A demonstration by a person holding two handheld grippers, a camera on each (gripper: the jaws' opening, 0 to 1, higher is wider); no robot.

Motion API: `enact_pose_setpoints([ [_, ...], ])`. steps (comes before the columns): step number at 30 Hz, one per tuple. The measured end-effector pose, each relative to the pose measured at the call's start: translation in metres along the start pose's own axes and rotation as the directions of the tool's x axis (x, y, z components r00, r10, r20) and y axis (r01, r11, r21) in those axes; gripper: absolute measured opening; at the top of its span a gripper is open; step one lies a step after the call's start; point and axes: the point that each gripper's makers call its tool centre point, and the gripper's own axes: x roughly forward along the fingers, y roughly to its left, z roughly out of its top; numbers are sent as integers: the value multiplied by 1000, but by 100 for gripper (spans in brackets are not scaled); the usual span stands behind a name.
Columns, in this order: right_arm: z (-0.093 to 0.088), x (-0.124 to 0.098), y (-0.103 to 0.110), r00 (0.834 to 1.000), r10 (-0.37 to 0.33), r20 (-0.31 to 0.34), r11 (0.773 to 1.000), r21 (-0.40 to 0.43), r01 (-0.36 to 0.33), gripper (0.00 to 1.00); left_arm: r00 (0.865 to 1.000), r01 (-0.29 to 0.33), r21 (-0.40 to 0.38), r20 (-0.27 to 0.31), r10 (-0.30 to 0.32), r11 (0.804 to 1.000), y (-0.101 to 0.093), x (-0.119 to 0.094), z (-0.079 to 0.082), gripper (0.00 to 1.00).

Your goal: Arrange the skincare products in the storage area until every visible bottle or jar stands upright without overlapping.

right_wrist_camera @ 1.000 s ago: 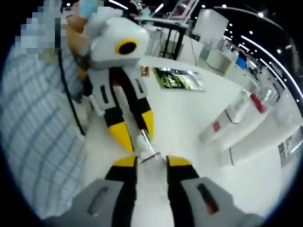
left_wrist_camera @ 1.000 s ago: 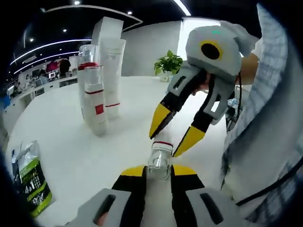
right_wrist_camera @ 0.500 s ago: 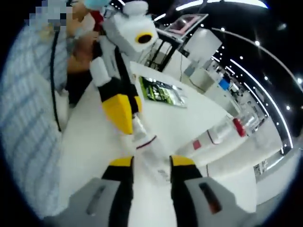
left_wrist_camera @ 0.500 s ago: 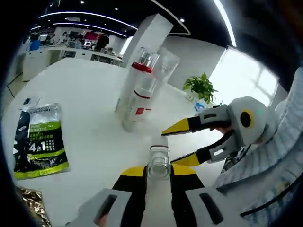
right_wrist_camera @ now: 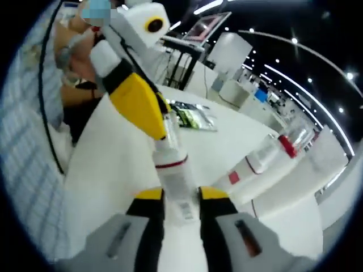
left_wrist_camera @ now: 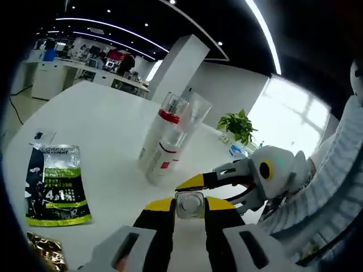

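Bottle [right_wrist_camera: 174, 170] clamped at both ends: left gripper [left_wrist_camera: 189, 205] jaws on cap, right gripper [right_wrist_camera: 180, 198] jaws on body. Risk: uneven pull twists it loose, drops onto surface [left_wrist_camera: 108, 141], knocking standing bottles [left_wrist_camera: 164, 141].

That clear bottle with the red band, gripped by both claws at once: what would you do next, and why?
Probably open the left claw. It pinches the cap end of the clear plastic bottle with a red band while the right claw clamps the body, so both hold one bottle in the air. Freeing one end would let the other stand it upright on the white table.
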Motion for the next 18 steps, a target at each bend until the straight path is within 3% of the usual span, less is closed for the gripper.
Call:
enact_pose_setpoints([
  [4, 11, 4, -2, 998, 48, 51, 993, 109, -54, 20, 996, 44, 42, 70, -47, 998, -12, 1, 14, 22],
  [7, 18, 5, 3, 993, 82, 89, 980, 176, -97, 18, 993, 77, 73, 80, -83, 994, -22, 4, 17, 24],
  [8, 15, 5, 6, 992, 96, 81, 966, 233, -112, 18, 993, 88, 90, 68, -94, 992, -25, 5, 15, 25],
  [11, 15, 6, 2, 993, 84, 85, 966, 236, -102, 18, 996, 44, 165, 63, -55, 985, -22, 10, 11, 26],
  [18, 18, 8, 5, 991, 101, 85, 965, 234, -118, 18, 999, 25, 159, 36, -31, 987, -10, 11, 1, 26],
])
